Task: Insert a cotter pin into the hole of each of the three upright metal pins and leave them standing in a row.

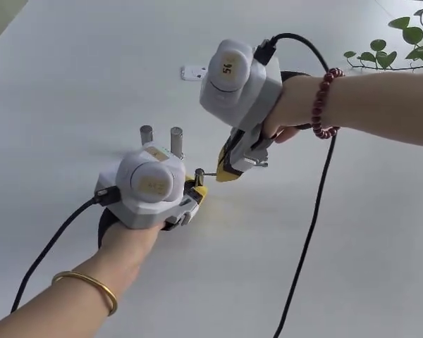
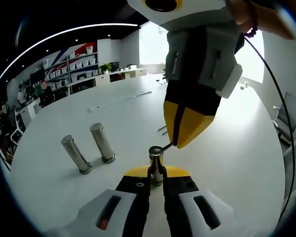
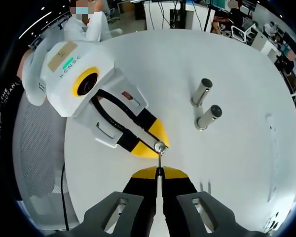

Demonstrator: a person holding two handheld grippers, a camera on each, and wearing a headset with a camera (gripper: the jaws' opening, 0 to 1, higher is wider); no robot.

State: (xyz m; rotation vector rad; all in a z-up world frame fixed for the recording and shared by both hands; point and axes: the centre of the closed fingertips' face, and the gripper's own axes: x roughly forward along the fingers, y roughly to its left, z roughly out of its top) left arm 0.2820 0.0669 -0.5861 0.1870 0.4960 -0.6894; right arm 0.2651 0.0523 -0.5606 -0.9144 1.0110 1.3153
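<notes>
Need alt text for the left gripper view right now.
The left gripper clamps an upright metal pin while the right gripper, reaching in from above, holds a cotter pin at its top. Two more metal pins stand to the left on the white table.

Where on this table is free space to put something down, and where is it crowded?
Free: bare table left of and beyond the two standing pins; the patch between the left gripper and the black cable. Crowded: where the right gripper meets the held pin, beside the standing pair.
</notes>
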